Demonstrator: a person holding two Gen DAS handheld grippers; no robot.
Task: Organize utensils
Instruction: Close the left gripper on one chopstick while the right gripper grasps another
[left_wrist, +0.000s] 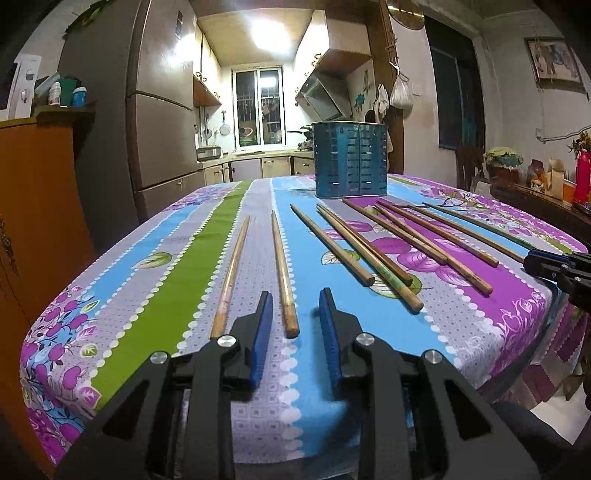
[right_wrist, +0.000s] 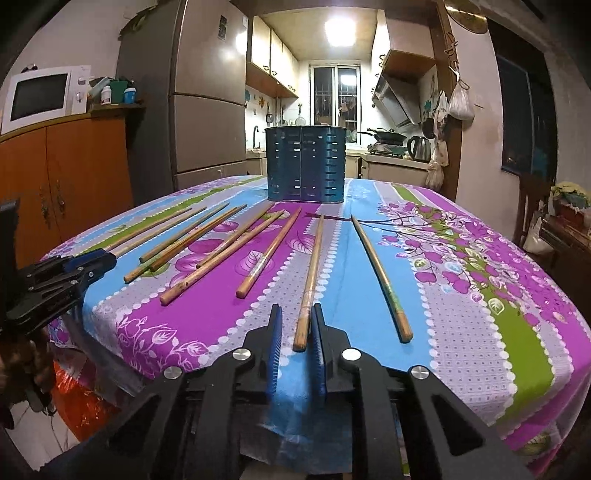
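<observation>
Several wooden chopsticks lie spread on a flowered tablecloth (left_wrist: 155, 280), pointing toward a blue slotted utensil holder (left_wrist: 350, 159) at the far side; the holder also shows in the right wrist view (right_wrist: 306, 164). My left gripper (left_wrist: 295, 301) is open at the near table edge, its jaws on either side of the near end of one chopstick (left_wrist: 284, 273). My right gripper (right_wrist: 296, 314) is open, with the end of another chopstick (right_wrist: 309, 282) between its fingertips. Each gripper shows in the other's view, the right one (left_wrist: 554, 264) and the left one (right_wrist: 88, 264).
The table (right_wrist: 480, 295) fills the middle. An orange cabinet (right_wrist: 66, 173) with a microwave (right_wrist: 40, 96) and a fridge (right_wrist: 207, 96) stand to the left. A sideboard with bottles (left_wrist: 546, 192) is at the right. The kitchen lies behind.
</observation>
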